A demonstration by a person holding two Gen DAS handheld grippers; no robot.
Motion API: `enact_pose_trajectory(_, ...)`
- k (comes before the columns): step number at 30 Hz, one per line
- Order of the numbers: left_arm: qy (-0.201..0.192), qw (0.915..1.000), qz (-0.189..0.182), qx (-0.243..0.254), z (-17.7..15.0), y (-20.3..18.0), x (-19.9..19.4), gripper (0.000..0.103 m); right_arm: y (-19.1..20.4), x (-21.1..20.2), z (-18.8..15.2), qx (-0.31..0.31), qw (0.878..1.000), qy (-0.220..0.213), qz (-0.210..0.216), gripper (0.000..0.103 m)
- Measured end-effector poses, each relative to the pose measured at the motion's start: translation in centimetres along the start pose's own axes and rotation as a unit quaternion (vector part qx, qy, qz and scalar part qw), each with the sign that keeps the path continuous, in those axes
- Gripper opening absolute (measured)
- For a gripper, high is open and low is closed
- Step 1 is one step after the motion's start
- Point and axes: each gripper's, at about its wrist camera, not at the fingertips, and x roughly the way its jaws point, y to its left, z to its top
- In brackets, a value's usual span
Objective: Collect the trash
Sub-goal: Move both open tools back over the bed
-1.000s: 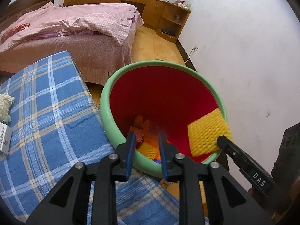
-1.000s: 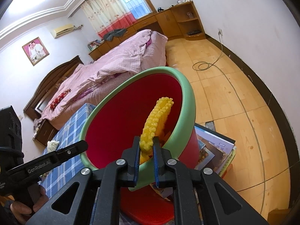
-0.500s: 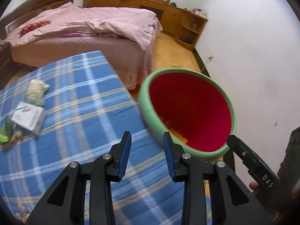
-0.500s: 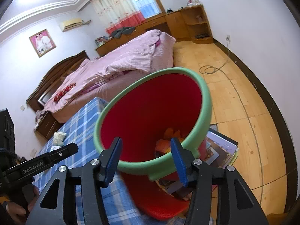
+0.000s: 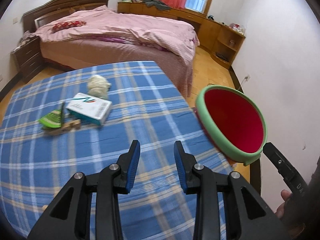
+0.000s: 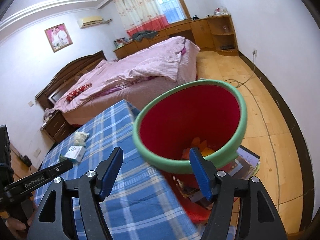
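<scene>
Left wrist view: trash lay on the blue plaid cloth (image 5: 140,120), with the bin (image 5: 208,112) off its edge at 3 o'clock.

Largest was the red bin with its green rim. Next came a white carton (image 5: 89,108) at 10 o'clock, a crumpled pale wad (image 5: 98,86) just behind it, and a green wrapper (image 5: 51,119) beside it. The left gripper (image 5: 156,154) stood apart and empty. The right gripper (image 6: 156,164) was opening, nothing between its pads.

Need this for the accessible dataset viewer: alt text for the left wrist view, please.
The left gripper hangs open and empty over a blue plaid tablecloth, facing a crumpled tissue, a small white box and a green wrapper. A red bin with a green rim stands to the right, a pink bed behind.
</scene>
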Motion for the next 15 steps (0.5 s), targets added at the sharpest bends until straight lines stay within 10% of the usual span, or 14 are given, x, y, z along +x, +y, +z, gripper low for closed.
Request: enact_pose_trajectory(15,-0.021,0.9956,0.057,-0.072,-1.3,9.3,-2.9,0.036,5.6,1.1,-1.7,-0.029,0.999,0.026,0.036,0.070)
